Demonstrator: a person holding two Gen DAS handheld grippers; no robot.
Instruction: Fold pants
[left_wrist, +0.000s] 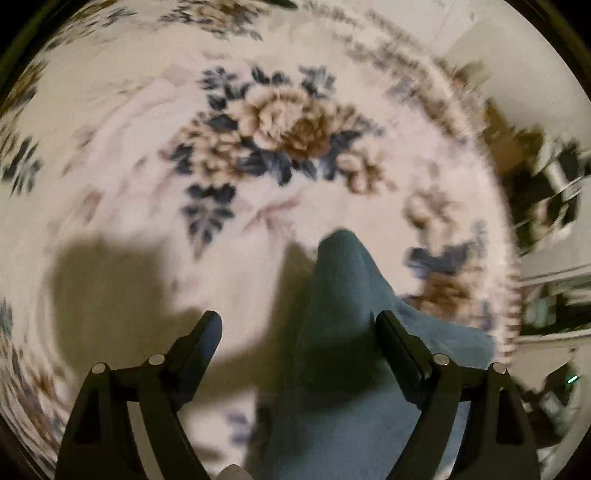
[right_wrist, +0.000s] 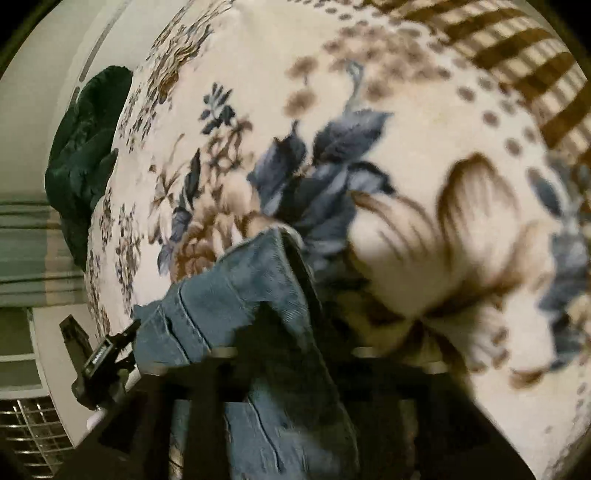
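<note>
One soft blue denim pants (right_wrist: 258, 295) fold humps on plush floral blanket (left_wrist: 147, 110).

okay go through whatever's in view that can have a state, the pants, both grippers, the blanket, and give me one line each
pants: blue, lying bunched on the blanket, not folded flat; a fold rises between the left fingers.
left gripper: open, fingers wide apart, nothing pinched.
right gripper: dark and blurred, over the pants' seamed edge; open or shut not visible.
floral blanket: spread out under the pants.
dark green cloth: heaped at the blanket's far edge, untouched.
</note>
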